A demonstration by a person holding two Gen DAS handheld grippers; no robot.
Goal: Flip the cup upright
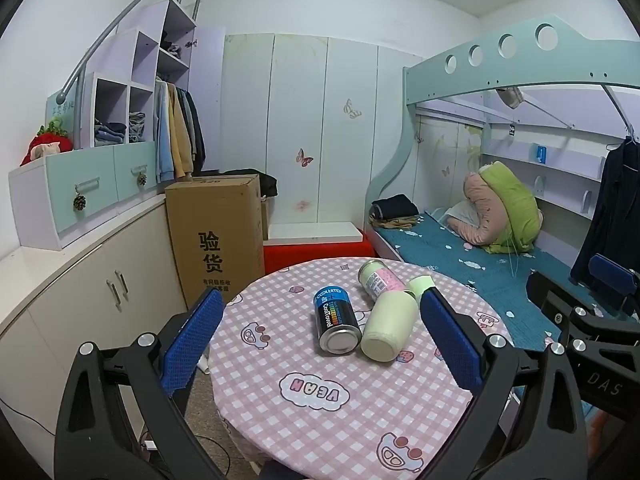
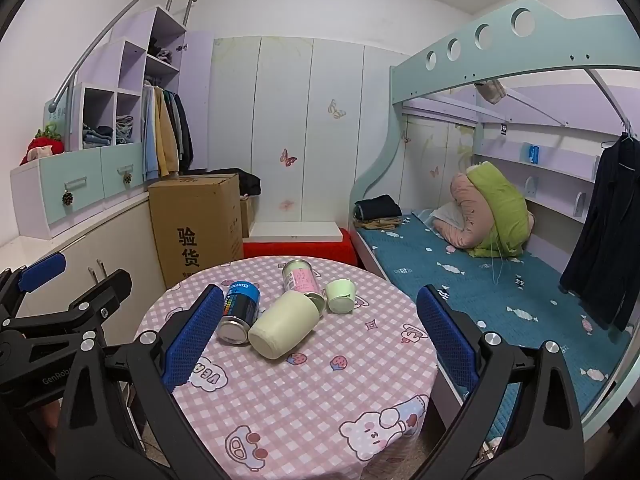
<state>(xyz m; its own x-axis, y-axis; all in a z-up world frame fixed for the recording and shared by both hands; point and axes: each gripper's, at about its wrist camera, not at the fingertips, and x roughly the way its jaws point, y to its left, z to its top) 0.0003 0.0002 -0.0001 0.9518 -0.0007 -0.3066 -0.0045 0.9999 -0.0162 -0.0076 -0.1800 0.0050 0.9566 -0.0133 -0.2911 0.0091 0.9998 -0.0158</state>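
A cream cup (image 1: 388,326) lies on its side on the round table with a pink checked cloth (image 1: 320,396), its base toward me; it also shows in the right wrist view (image 2: 282,330). A small pale green cup (image 2: 340,295) lies on its side behind it, partly hidden in the left wrist view (image 1: 420,283). My left gripper (image 1: 320,344) is open and empty, short of the cups. My right gripper (image 2: 318,338) is open and empty, its fingers either side of the cups from the near side.
A black and blue can (image 1: 336,322) lies left of the cream cup, a pink and white can (image 1: 380,280) behind it. A cardboard box (image 1: 216,236) stands at the left, a bed (image 2: 500,280) at the right, cabinets (image 1: 80,300) at far left.
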